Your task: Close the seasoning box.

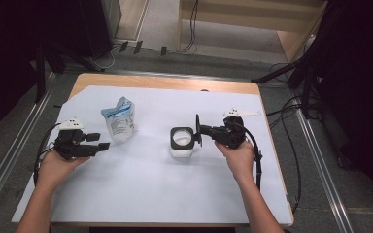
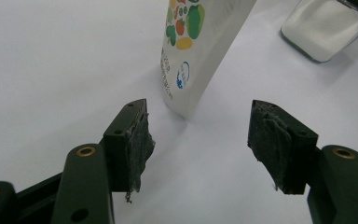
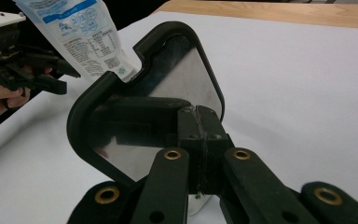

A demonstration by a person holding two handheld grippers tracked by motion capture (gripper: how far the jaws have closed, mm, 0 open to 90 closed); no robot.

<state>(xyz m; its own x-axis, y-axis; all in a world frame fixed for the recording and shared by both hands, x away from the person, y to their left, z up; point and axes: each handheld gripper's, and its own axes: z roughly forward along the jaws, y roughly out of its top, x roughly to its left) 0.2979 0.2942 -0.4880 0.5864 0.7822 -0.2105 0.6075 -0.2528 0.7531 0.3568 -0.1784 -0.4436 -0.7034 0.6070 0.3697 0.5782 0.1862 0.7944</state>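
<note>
Lid [image 3: 158,107] first, since that is what my right gripper [image 1: 200,130] has hold of: a black-rimmed, rounded-square lid with a shiny inner face, tipped up on edge. In the right gripper view my two jaws are pressed together on its lower edge, with no gap showing between them, and the lid rises right in front of them. From the high view, the lid stands upright just beside the open jar [image 1: 181,142], a clear square container with a black rim that sits on the white sheet [image 1: 141,194] near the middle of the table [image 1: 165,81]. Whether the lid touches the jar's rim, I cannot tell.

My left gripper [image 1: 102,141] rests low over the sheet on the left side, well apart from the right one. Its jaws stand apart with nothing between them; the left gripper view shows both dark pads [image 2: 139,140] bare, with white sheet in the gap. Just beyond their tips stands the pouch [image 1: 119,121], a white and blue stand-up bag, leaning a little, with coloured fruit-like printing on the side facing my left jaws. The pads are near it but not touching.

Farther out, past the pouch, the left gripper view catches the clear body of the jar at the upper right.
</note>
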